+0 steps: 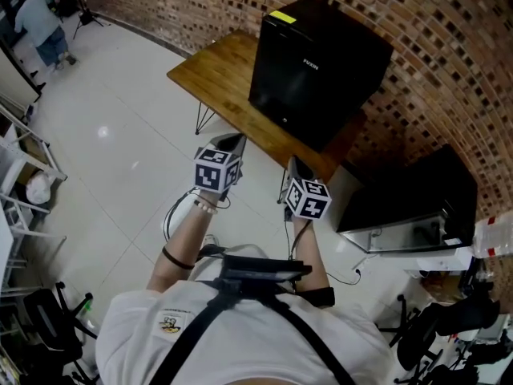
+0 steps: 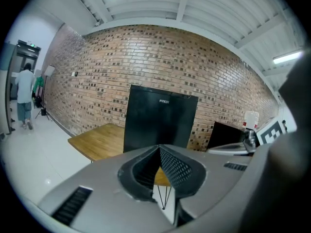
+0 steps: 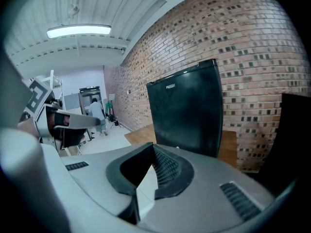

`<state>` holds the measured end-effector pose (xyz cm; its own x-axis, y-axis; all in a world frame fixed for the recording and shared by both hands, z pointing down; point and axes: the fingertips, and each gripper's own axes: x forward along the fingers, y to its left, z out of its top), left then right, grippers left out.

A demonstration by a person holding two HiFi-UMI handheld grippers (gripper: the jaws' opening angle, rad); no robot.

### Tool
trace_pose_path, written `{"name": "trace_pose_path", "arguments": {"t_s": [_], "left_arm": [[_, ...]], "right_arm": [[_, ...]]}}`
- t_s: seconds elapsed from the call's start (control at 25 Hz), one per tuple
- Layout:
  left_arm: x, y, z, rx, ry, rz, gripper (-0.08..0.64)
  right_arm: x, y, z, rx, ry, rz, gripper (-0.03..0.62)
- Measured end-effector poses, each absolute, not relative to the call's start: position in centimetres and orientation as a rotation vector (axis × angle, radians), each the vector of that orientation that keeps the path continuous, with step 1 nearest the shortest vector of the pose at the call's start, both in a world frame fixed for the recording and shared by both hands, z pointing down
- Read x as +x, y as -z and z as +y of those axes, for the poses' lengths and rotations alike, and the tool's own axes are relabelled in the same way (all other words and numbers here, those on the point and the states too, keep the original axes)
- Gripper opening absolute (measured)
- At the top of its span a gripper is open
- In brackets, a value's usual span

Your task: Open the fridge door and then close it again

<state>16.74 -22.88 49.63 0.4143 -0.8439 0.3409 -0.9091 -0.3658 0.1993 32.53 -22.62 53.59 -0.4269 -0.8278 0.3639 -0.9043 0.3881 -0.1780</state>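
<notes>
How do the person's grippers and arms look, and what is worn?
The left gripper and right gripper have grey shells, black textured jaw pads, each with a white cube of black square markers. The person wears a white T-shirt, black harness straps, dark wristbands.

Open floor (image 1: 120, 135) before the table (image 1: 212, 74); shut fridge (image 1: 317, 70) on it, brick wall (image 1: 449, 70) close behind.

Left forearm (image 1: 181, 243) and right forearm (image 1: 309, 251) extended forward, left gripper (image 1: 233, 143) and right gripper (image 1: 293, 167) angled slightly downward, jaws closed together, empty
</notes>
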Motion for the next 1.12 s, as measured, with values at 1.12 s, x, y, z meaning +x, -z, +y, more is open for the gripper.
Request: {"name": "trace_pose_path", "arguments": {"t_s": [1.12], "left_arm": [[5.9,-36.5,-38.9,2.770,-0.176,-1.155,0.184]], "right_arm": [[15.0,-65.2,-25.8,1.893,-1.070,-2.117,0.017]]}}
